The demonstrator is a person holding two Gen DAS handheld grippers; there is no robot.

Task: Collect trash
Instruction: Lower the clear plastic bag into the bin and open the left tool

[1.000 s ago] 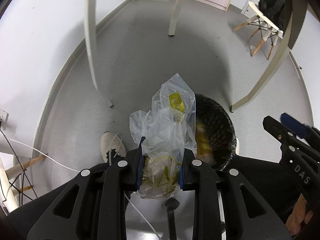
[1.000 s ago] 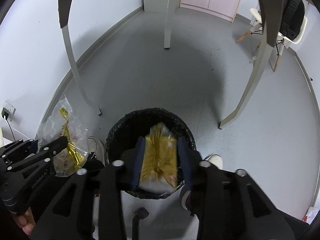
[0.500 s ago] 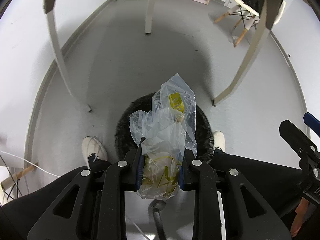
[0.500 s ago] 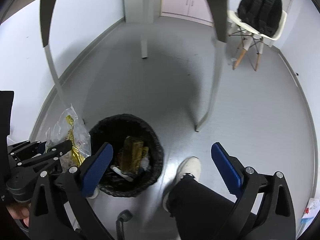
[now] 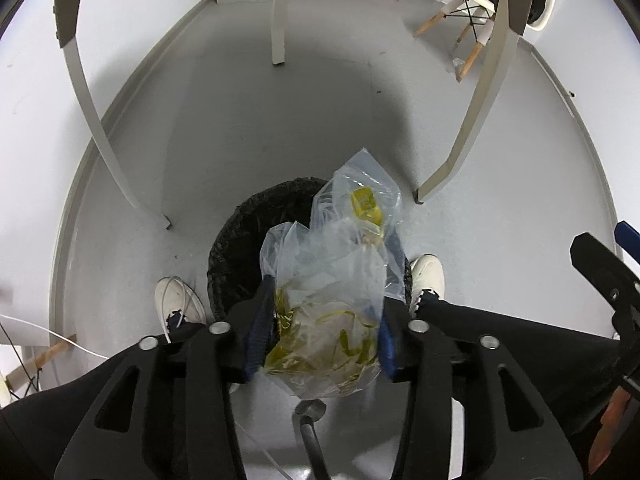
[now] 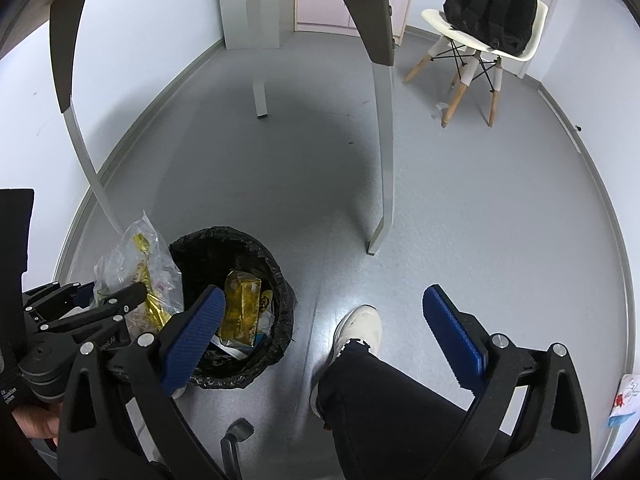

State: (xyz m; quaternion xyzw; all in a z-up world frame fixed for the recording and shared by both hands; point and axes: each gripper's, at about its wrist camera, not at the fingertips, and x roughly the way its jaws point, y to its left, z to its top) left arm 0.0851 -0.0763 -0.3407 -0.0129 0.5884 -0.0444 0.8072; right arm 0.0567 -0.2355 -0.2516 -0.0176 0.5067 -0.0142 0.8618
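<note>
The grey floor [image 6: 480, 220] carries the legs of a surface, a chair [image 6: 480, 40] with a black backpack [image 6: 490, 4] well off toward the far wall, and close in, between the person's 2 white shoes, the black-lined trash bin [image 5: 240, 248]. The person's dark trouser legs fill the bottom of both views.

What changed in the last second: the right tongs [image 6: 328, 332], which had a gold wrapper [image 6: 242, 308] pinched over the bin, now stand wide apart with nothing between them and have shifted off to the right of the bin, over a shoe [image 6: 360, 332]. The gold wrapper lies inside the bin on top of other scraps, so that piece of trash is dealt with.

The left tongs [image 5: 324, 324] have moved from beside the bin to directly above its mouth, and their jaws are opening. The clear plastic bag [image 5: 336, 280] with yellow scraps in it sits between the blue pads, slack and puffing out as the squeeze goes; it looks about to drop. Judged from this, the bag should fall into the bin, though its light, billowy top leans toward the right rim and could catch there.
</note>
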